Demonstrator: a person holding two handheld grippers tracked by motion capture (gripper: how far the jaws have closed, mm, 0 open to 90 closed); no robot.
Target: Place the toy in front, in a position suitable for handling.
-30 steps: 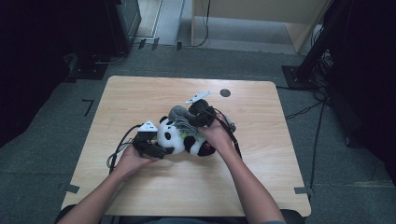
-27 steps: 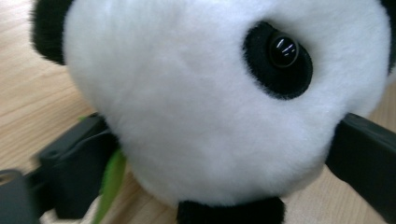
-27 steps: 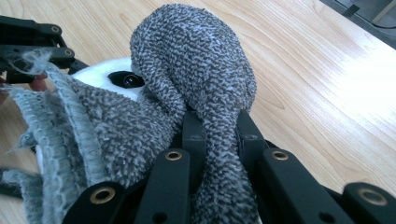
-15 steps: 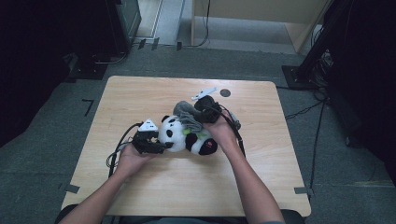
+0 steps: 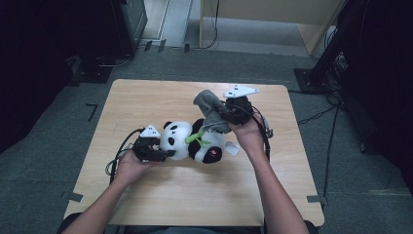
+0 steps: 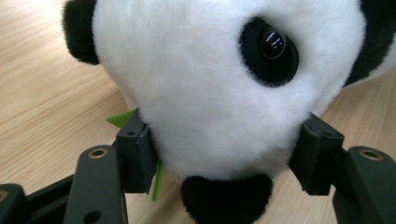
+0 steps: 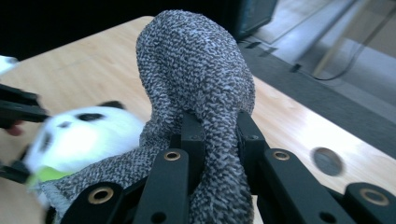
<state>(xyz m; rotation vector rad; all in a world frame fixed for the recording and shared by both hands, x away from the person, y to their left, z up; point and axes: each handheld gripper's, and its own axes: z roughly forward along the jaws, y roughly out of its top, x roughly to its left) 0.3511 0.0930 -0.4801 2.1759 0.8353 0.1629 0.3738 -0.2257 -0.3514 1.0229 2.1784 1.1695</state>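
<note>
Wooden table (image 5: 160,204) on grey floor (image 5: 44,161)

No text, label, brand, number or sign can be read anywhere here. The panda (image 5: 192,141) has a small white tag (image 5: 232,148) at its side (too small to tell whether anything is printed on it). The grey sock (image 7: 196,93) is plain knit, the surface (image 5: 146,195) is bare wood grain, and the black fingers (image 6: 135,149) carry no markings.
</note>
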